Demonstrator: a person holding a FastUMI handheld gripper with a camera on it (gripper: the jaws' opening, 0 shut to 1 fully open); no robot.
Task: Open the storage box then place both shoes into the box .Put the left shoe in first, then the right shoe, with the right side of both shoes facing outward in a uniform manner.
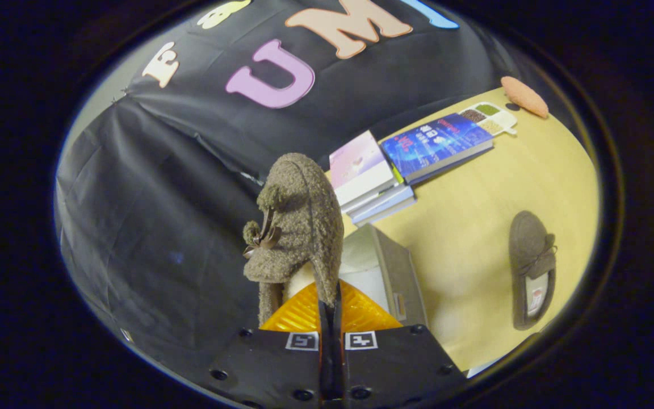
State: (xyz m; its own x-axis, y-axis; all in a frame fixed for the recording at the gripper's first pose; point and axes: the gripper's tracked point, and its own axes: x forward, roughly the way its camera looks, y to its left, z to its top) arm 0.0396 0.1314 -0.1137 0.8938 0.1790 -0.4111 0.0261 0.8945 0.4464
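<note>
Your gripper (330, 309) has its fingers pressed together on the thin edge of a fuzzy brown slipper (296, 227), which hangs lifted just ahead of them at twelve o'clock. Behind it, toward one o'clock, sits the open grey storage box (395, 270) on the wooden table (463, 227). At three o'clock the second slipper (531, 270) lies flat, well apart, with stacked books (412, 156) beyond the box.
</note>
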